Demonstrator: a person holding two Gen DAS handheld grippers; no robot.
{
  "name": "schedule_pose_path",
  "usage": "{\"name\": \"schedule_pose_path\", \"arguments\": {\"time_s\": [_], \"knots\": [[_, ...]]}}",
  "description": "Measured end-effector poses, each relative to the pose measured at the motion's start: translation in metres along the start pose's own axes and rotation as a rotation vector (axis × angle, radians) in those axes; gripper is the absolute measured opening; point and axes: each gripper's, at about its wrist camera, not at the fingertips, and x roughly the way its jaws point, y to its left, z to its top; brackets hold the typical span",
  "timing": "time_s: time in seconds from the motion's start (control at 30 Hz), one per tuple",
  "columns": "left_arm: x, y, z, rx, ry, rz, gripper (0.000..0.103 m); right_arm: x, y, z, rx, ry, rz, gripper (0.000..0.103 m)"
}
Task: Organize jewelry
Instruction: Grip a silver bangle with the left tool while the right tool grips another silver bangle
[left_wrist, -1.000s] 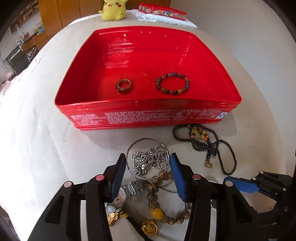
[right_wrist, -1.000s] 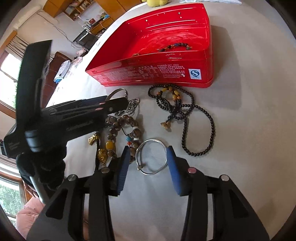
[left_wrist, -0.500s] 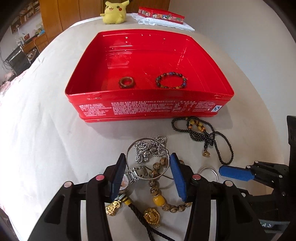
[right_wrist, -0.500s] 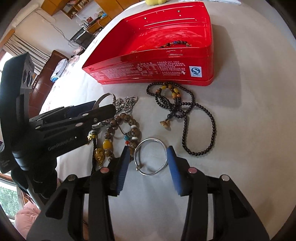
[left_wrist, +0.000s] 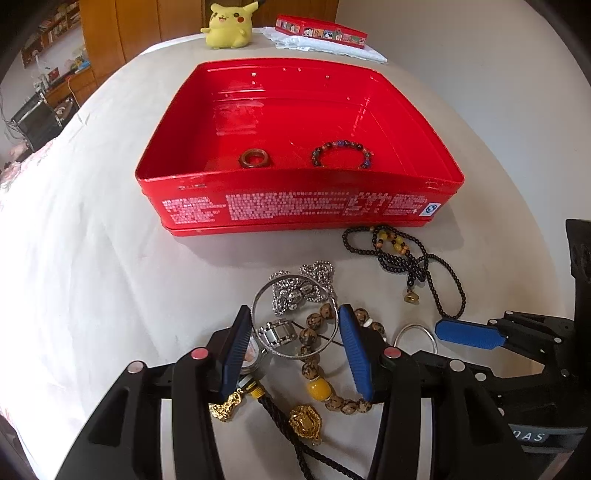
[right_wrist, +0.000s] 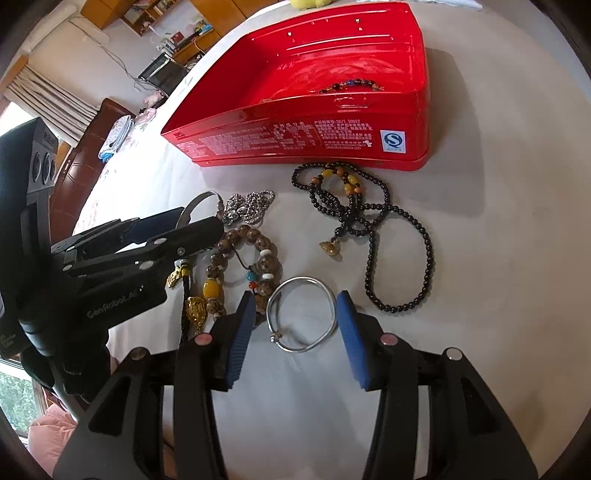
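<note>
My left gripper (left_wrist: 294, 322) is shut on a large silver bangle (left_wrist: 294, 318) and holds it above the jewelry pile; the bangle spans the gap between both blue pads. My right gripper (right_wrist: 295, 304) is open around a thinner silver bangle (right_wrist: 302, 319) that lies on the cloth. The red tin box (left_wrist: 295, 206) stands beyond, holding a brown ring (left_wrist: 254, 158) and a multicolored bead bracelet (left_wrist: 341, 153). On the cloth lie a silver ball chain (left_wrist: 306, 280), a brown bead bracelet (right_wrist: 243, 266), gold pendants (left_wrist: 304, 421) and a black bead necklace (right_wrist: 369, 229).
The table has a white cloth (left_wrist: 92, 258). A yellow plush toy (left_wrist: 227, 26) and a red flat box (left_wrist: 321, 31) on white cloth sit at the far edge. Furniture and shelves stand off the table to the left.
My left gripper has risen and drawn back from the red box with the large bangle in it. My right gripper has edged forward around the thin bangle.
</note>
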Motion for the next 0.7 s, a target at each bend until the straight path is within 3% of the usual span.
{"name": "schedule_pose_path", "arguments": {"time_s": [0.07,0.7], "knots": [[0.0,0.001,0.0,-0.003,0.001,0.002,0.049,-0.002,-0.001,0.0,0.007,-0.005,-0.003,0.051],[-0.003,0.008,-0.01,-0.005,0.011,-0.016,0.049,0.009,0.006,0.0,-0.014,0.027,-0.045,0.058]]}}
